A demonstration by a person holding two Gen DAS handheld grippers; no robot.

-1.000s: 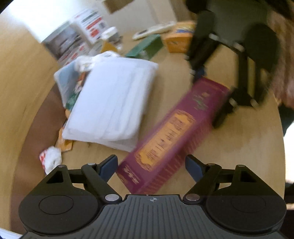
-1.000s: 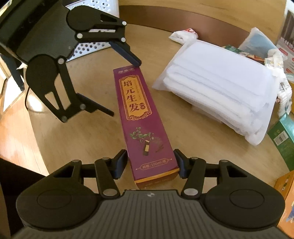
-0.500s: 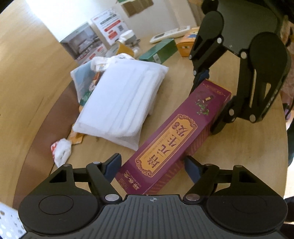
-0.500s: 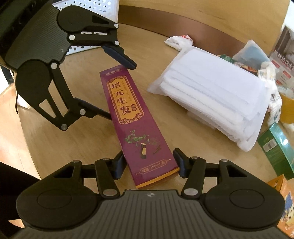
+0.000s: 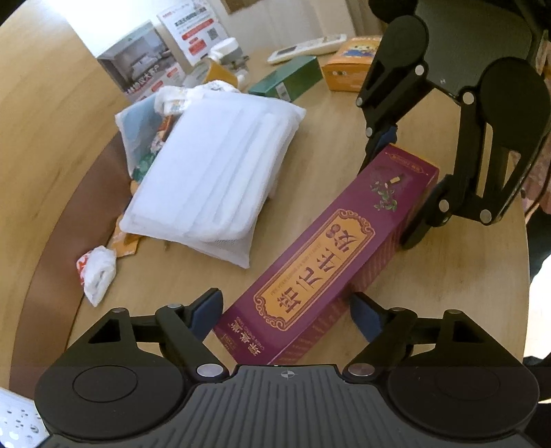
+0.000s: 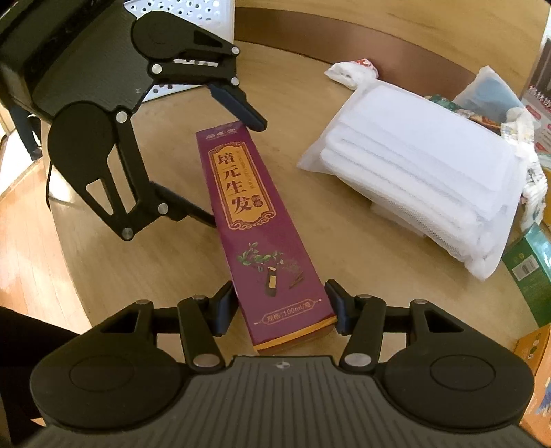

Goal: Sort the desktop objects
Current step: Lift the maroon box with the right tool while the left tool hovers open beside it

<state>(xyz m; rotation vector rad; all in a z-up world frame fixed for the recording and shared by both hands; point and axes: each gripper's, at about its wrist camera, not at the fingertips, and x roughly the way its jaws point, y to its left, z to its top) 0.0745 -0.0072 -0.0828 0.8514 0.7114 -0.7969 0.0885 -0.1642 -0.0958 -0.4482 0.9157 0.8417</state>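
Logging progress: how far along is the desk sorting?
Done: nothing visibly sorted; white basket contents hidden. In hand: right gripper clamps one end of the purple box; left gripper, jaws opening, straddles the other. Remaining: mask pack, green box, orange box lie unsorted.

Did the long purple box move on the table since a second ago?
Cannot tell. The purple box sits a bit farther from the white bag in this view, but the camera itself shifted.

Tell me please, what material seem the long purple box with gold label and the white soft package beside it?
The long purple box looks like printed cardboard, slightly glossy: sharp folded edges, flat printed faces. The white soft package seems a fine mesh or thin plastic bag holding folded white cloth or tissue; the weave shows at its corner, and which it is stays unclear.
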